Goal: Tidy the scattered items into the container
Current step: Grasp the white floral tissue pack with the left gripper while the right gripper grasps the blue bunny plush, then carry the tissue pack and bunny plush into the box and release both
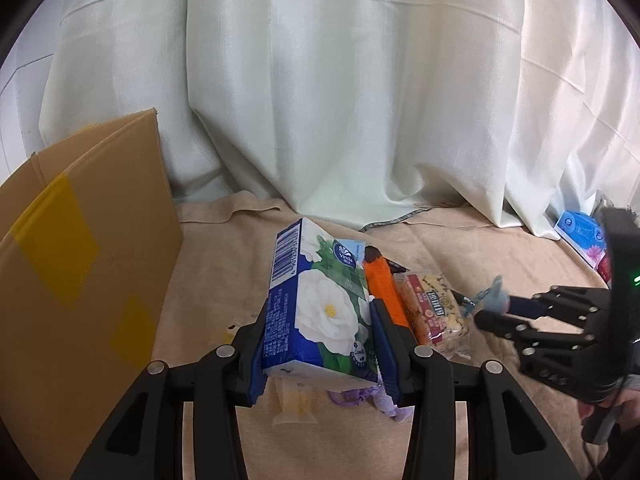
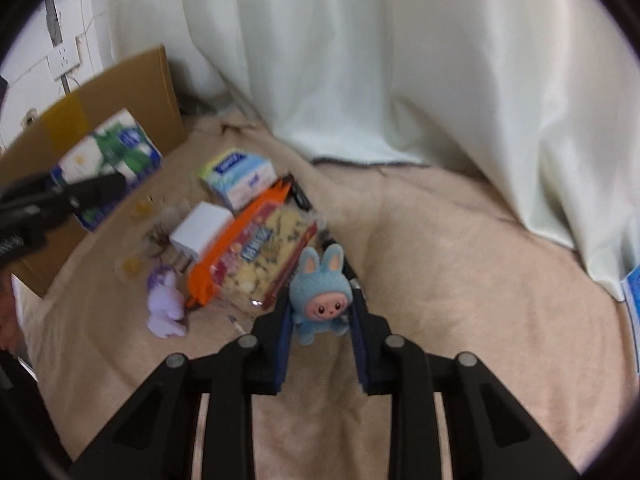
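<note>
Left wrist view: the left gripper (image 1: pixel 320 344) clamps a floral tissue pack (image 1: pixel 320 304), lifted above the beige cloth (image 1: pixel 224 264), right of the cardboard box (image 1: pixel 80 248).
Right wrist view: the right gripper (image 2: pixel 322 316) pinches a blue bunny figure (image 2: pixel 320 296) beside the snack packet (image 2: pixel 268 256)

— What lies beyond the clutter?
— A pale curtain (image 1: pixel 320 100) hangs in heavy folds across the back, its hem resting on a beige blanket (image 2: pixel 460 264) that covers the whole surface.
— And on the wall?
— At far left, a white wall (image 2: pixel 36 52) carries a socket plate (image 2: pixel 64 60), with what may be a thin cable beside it; the blur makes that uncertain.
</note>
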Tool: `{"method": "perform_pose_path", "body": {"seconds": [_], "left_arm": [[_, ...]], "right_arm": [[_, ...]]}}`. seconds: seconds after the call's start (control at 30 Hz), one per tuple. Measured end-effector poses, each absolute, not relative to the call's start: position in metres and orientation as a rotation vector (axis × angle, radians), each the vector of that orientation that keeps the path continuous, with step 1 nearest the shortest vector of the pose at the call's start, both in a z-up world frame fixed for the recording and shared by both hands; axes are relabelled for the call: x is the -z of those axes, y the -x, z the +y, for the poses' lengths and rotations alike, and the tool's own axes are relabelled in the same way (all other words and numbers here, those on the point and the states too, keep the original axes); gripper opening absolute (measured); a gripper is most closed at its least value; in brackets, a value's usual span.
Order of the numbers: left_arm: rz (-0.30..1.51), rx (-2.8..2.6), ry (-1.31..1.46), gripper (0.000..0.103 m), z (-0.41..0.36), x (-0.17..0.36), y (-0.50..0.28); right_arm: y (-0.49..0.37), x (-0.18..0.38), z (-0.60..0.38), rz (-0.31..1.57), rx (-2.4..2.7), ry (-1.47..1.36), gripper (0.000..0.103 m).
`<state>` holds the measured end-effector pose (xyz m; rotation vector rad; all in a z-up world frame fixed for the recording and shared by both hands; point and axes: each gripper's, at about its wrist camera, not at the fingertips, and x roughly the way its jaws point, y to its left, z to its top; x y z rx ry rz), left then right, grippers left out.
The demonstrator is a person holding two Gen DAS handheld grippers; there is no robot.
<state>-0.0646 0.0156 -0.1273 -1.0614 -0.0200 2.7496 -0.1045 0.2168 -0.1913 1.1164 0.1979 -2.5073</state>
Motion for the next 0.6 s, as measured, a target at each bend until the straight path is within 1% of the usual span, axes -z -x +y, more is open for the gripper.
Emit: {"method": "perform_pose_path", "body": {"seconds": [0.13, 0.27, 0.6], "left_arm": [[-0.024, -2.747, 1.048, 0.045, 0.02, 0.124, 0.065], [-0.02, -2.739, 1.045, 0.045, 0.025, 0.122, 0.065], [-0.024, -2.736, 1.047, 0.045, 0.024, 0.119, 0.062]], "right_arm": [[0.092, 0.152, 0.226, 0.128, 2.569, -0.99, 0.031], [0.086, 0.129, 0.23, 0.12, 2.602, -0.909, 0.031], [0.09, 0.14, 0.234, 0.125, 2.611, -0.958, 0.031]]}}
